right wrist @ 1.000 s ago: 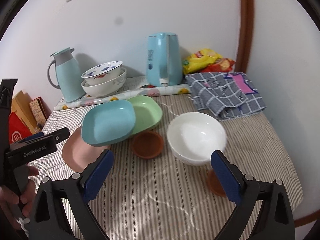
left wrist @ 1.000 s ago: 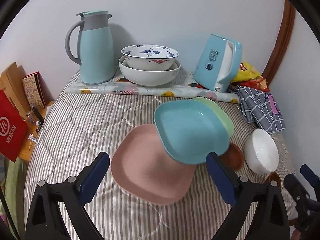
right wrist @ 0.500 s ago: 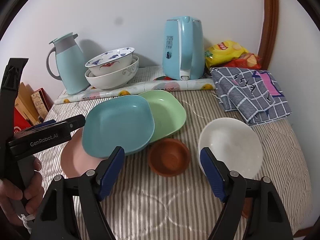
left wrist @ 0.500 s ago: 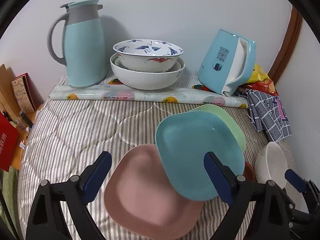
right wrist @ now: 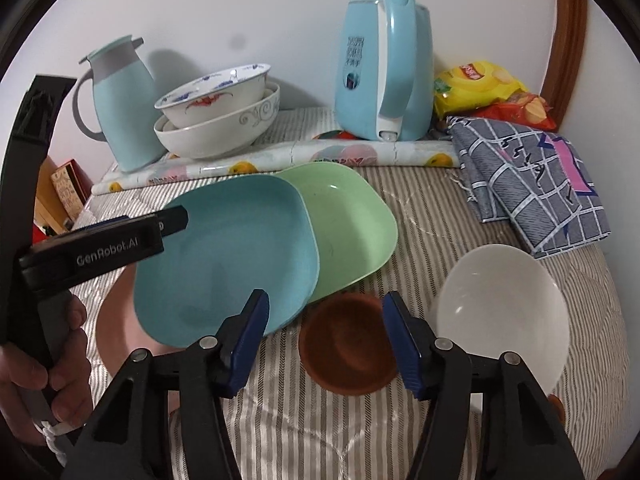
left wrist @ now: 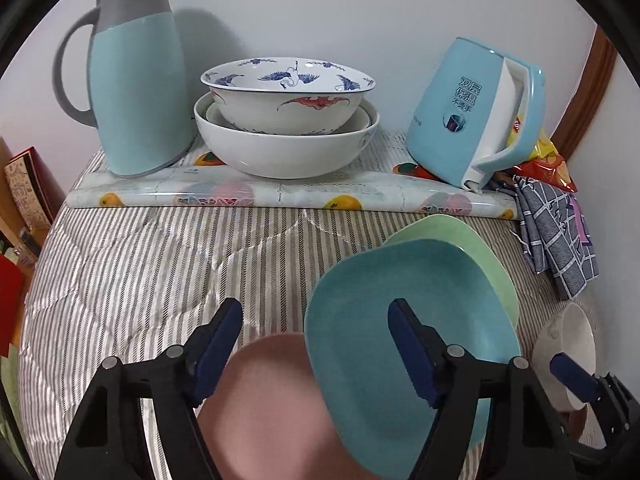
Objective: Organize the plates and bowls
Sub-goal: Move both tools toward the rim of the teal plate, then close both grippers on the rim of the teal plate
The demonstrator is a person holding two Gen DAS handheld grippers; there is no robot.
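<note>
On the striped table cover in the left wrist view, the left gripper point(left wrist: 314, 344) hangs with its tongs wide and holding nothing. The blue plate point(left wrist: 400, 320) sits at about 4 o'clock, leaning on the green plate point(left wrist: 480, 252) behind it and covering part of the pink plate point(left wrist: 272, 400) at 6 o'clock. One blue finger is over the blue plate. The blue plate looks tippy, so I think a bump could make it slide off or flip. The stacked big bowls point(left wrist: 286, 128) at 12 o'clock sit far back.

In the right wrist view, the right gripper point(right wrist: 324, 336) is wide too, and empty, with the small brown bowl point(right wrist: 348, 350) between its fingers at 6 o'clock. The white bowl point(right wrist: 500, 316) is just beside it at 4 o'clock. Closing crooked could knock the white bowl, which looks close to the table edge. The left gripper sits at 9 o'clock, so the two could bump.
</note>
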